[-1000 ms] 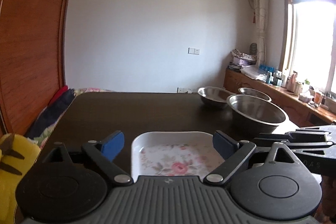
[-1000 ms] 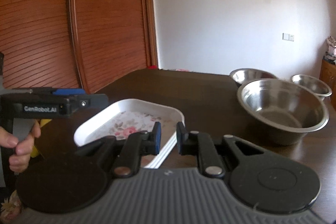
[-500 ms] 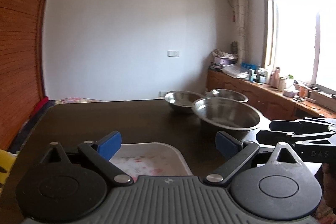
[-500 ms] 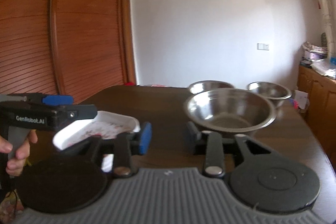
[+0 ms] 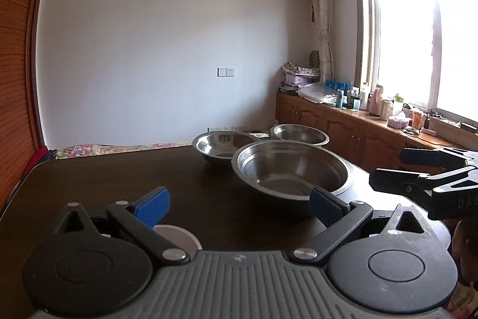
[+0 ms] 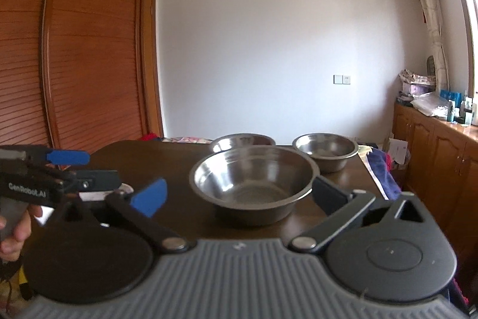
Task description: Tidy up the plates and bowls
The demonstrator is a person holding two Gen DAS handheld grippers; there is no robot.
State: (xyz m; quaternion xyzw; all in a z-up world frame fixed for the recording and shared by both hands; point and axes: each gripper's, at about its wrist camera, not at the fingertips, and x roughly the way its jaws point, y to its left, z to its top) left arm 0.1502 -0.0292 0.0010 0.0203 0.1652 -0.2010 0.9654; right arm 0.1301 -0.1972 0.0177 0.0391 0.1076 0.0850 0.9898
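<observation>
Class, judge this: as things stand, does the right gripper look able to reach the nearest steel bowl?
Probably yes. The right gripper stands wide open facing the nearest steel bowl, with nothing between them.

The right gripper (image 6: 239, 196) is standing with its fingers (image 6: 148, 197) spread wide, having just been opening, nothing between them. It is facing the largest steel bowl (image 6: 252, 184), which is resting on the dark surface (image 6: 167, 157).

White lettering reading "GenRobot.AI" is showing on the left gripper (image 6: 71, 172) body. The right gripper (image 5: 385, 169) is showing only "D A S".
</observation>
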